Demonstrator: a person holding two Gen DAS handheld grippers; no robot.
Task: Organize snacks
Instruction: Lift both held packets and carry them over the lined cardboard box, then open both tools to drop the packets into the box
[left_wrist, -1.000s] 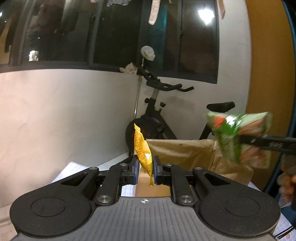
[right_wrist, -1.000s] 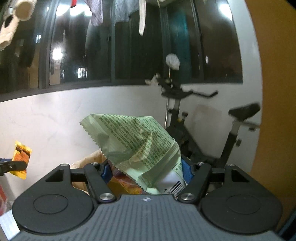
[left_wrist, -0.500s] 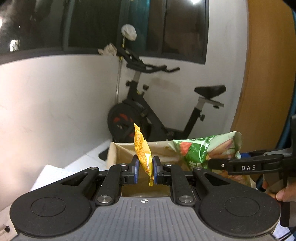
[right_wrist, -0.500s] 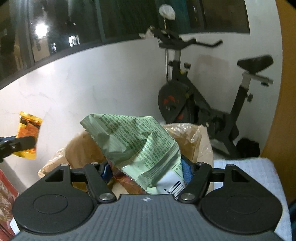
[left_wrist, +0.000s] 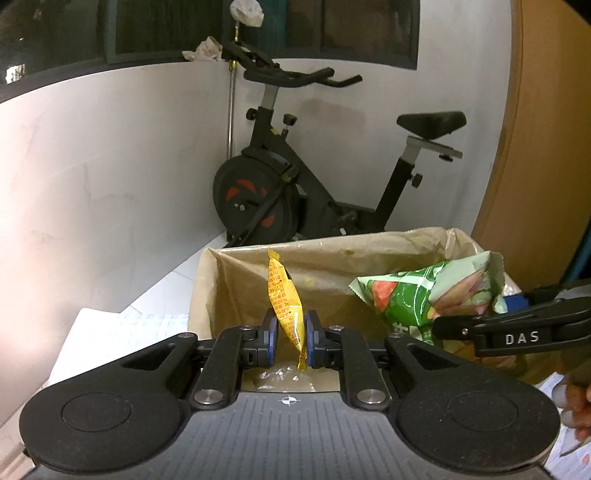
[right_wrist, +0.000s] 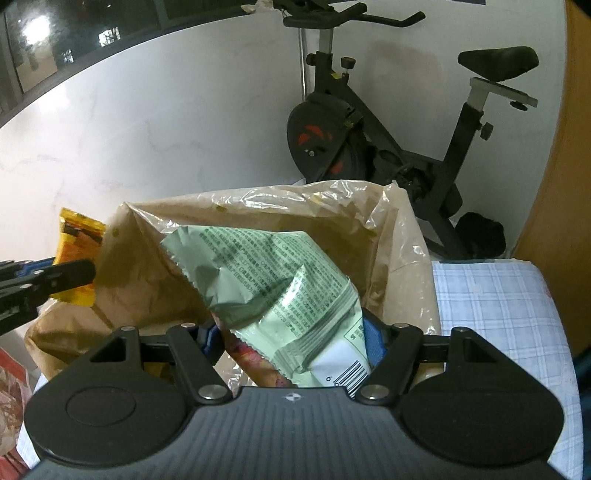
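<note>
White wall, a dark window strip and an exercise bike (left_wrist: 314, 177) fill the background, but the view from both wrists has tipped downward over the last second: earlier the window took up most of each picture, and now a box lined with a tan plastic bag (left_wrist: 332, 258) lies open just ahead of both tongs. A checked cloth (right_wrist: 498, 306) covers the surface to the right of the box.

The left gripper (left_wrist: 290, 328) is pressed tight on a small yellow sachet (left_wrist: 284, 302), which stands upright between the blue pads, its lower tip hanging below them and over the bag's opening. The right gripper (right_wrist: 291, 343) stands fairly wide, pinching a puffy green snack packet (right_wrist: 273, 280) whose crumpled top juts forward above the liner. Seen from the left wrist, that packet (left_wrist: 432, 295) sits to the right of the left tongs, over the box's right side; a second ago it was higher and blurred with motion.

Both snacks have thus been carried from above the box to its mouth. My reading is that the carry is nearly done and the release comes next; each snack needs to be clear of the bag's rim, or it may catch on the loose plastic.
</note>
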